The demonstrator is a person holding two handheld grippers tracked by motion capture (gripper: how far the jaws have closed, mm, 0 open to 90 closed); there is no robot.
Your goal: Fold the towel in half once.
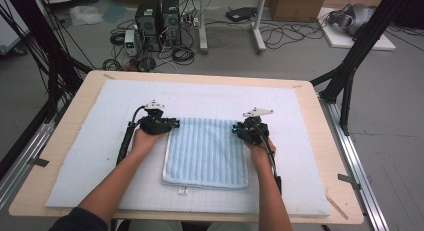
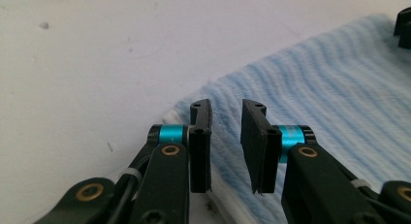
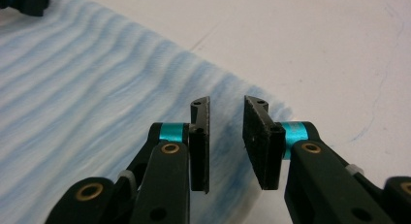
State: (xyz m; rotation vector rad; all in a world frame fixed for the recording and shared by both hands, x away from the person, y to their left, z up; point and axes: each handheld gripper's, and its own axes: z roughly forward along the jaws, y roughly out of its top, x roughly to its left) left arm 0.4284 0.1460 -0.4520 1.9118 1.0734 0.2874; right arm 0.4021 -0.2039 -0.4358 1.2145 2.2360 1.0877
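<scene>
Towel (image 1: 206,150), pale blue with darker ribbed stripes, lies folded into a rough square in the middle of the white mat (image 1: 90,141) that covers our wooden surface (image 1: 60,188). Its small white label sticks out from the near edge, on the mat.

We hold the left gripper (image 1: 172,124) at the towel's far left corner and the right gripper (image 1: 236,129) at its far right corner, both hands low over the cloth and the two grippers pointing inward toward each other across the far edge.

In the left gripper view, our left gripper (image 2: 226,136) has its jaws standing a narrow gap apart over the towel (image 2: 329,98) near its edge, where the white hem meets the mat. Nothing is pinched between the pads; they are released, with the ribbed cloth lying flat beneath them.

In the right gripper view, our right gripper (image 3: 227,136) looks the same: jaws slightly parted above the towel (image 3: 87,103) close to its corner, with bare mat to the right. The cloth is blurred there, but no fold rises between the pads, so this gripper too grasps nothing.
</scene>
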